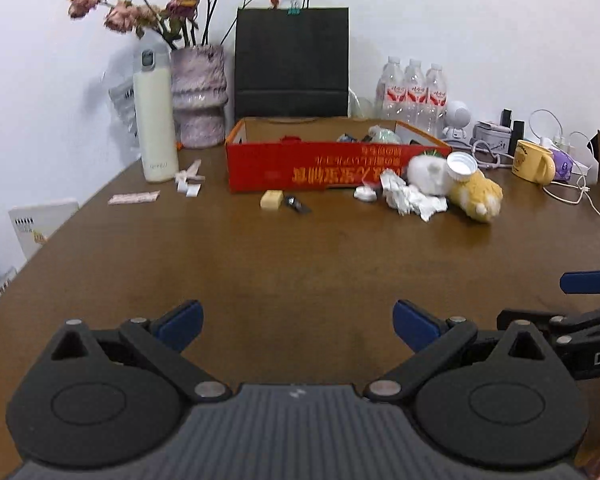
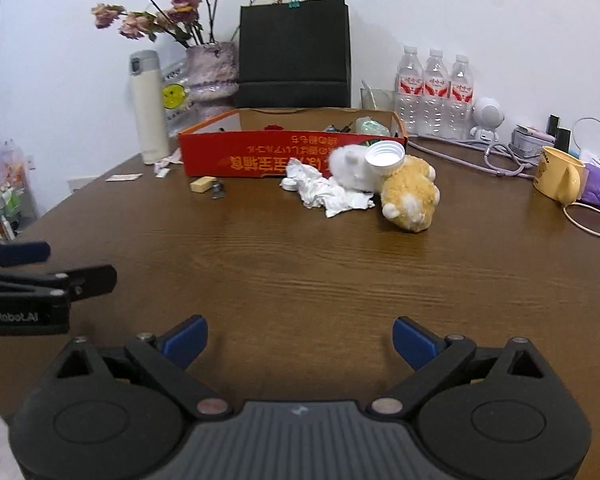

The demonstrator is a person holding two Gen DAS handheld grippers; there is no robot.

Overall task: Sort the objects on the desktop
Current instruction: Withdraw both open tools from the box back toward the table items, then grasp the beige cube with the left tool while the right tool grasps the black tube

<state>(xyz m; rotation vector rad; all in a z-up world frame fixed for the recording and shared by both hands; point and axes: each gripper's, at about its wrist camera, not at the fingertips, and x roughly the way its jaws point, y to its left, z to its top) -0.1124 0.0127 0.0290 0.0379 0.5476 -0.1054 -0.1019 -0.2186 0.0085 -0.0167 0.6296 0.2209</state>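
A red cardboard box (image 1: 320,170) (image 2: 260,158) stands at the far middle of the brown table, with small items inside. In front of it lie a tan eraser (image 1: 271,199) (image 2: 202,184), a small dark clip (image 1: 296,204) (image 2: 218,190), crumpled white paper (image 1: 410,198) (image 2: 328,192), a small white cap (image 1: 365,193), a yellow-and-white plush toy (image 1: 474,196) (image 2: 410,196) and a white open jar (image 1: 462,166) (image 2: 385,156) resting on it. My left gripper (image 1: 298,322) is open and empty over the near table. My right gripper (image 2: 300,338) is open and empty beside it.
A white thermos (image 1: 155,120) (image 2: 148,108), flower vase (image 1: 200,100), black paper bag (image 1: 292,60) and water bottles (image 1: 414,92) line the back wall. A yellow mug (image 1: 534,160) (image 2: 558,174), cables and a purple pack sit right. Paper scraps (image 1: 188,182) lie left.
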